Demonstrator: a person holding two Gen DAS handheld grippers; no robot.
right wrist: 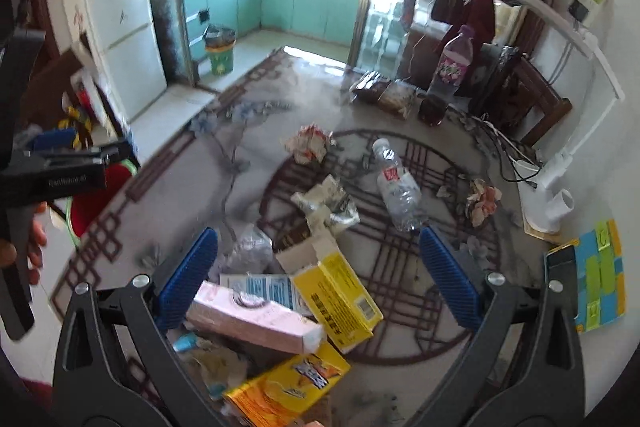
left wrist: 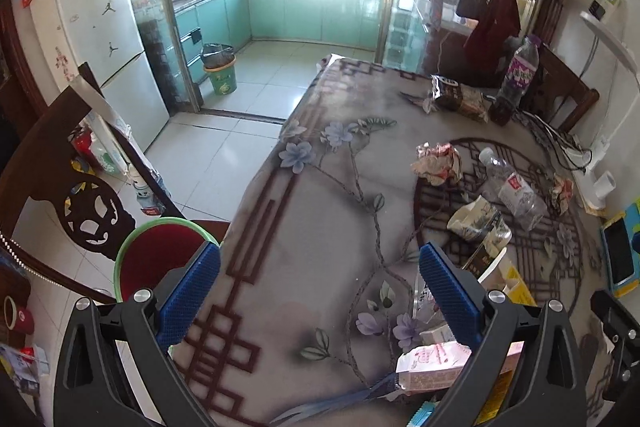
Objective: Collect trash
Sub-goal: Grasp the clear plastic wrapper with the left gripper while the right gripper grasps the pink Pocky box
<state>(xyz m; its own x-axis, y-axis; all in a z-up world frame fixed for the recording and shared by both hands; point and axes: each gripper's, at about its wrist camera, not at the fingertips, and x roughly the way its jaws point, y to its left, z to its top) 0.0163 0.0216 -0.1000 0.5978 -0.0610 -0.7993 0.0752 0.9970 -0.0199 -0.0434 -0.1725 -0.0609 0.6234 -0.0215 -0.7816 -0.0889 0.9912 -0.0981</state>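
Left wrist view: the left gripper (left wrist: 320, 291) gapes wide and empty over bare tablecloth (left wrist: 304, 227), the red bin (left wrist: 156, 259) just past the table's left edge.

Right wrist view: the right gripper (right wrist: 318, 267) is spread wide, holding nothing, above the pink carton (right wrist: 256, 319) and yellow box (right wrist: 340, 295); the clear bottle (right wrist: 396, 187) lies beyond them.

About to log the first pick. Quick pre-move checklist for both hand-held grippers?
1. Left hand-held gripper open, nothing held: ok.
2. Right hand-held gripper open, nothing held: ok.
3. Yellow box and pink carton between the right fingers: ok.
4. Green-rimmed bin beside the table edge: ok.
5. Clear bottle lying flat, may roll: not ok.
6. Bin's contents: cannot tell.
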